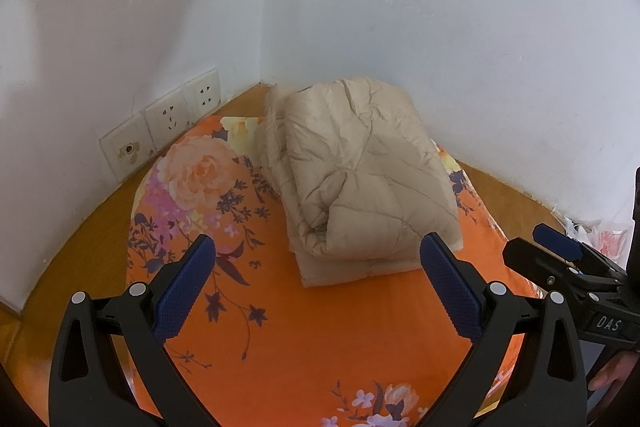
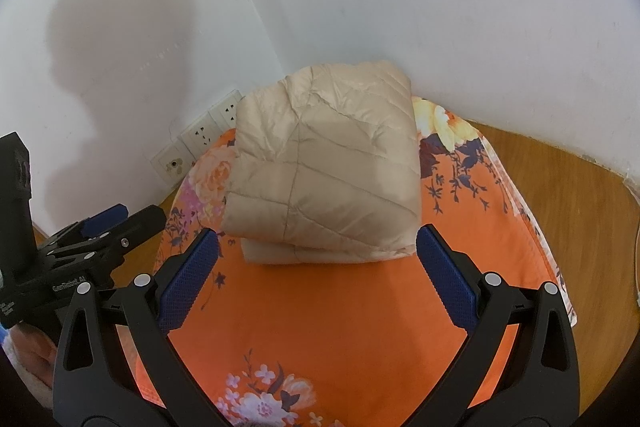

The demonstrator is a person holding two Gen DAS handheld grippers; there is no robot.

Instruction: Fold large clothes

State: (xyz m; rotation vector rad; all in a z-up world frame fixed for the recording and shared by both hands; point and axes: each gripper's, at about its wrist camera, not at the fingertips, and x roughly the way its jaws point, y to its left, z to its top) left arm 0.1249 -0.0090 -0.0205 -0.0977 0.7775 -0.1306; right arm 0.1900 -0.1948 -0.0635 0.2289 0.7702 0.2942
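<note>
Folded beige quilted jacket (image 1: 360,179) on an orange floral cloth (image 1: 320,327), in the wall corner beside the sockets (image 1: 168,119). Risk, as judged: the puffy top layer may spring open or slide off the lower one if nudged, the slick padding offering little hold. Left gripper (image 1: 316,279) and right gripper (image 2: 318,271) both gape, empty, just short of the bundle's near edge, apart from it.

Wooden surface (image 2: 560,195), brown, set into a wall corner. Orange floral cloth (image 2: 340,315) lies spread directly on it, covering the middle. 1 folded beige quilted garment (image 2: 328,171) rests on the cloth toward the far corner.
</note>
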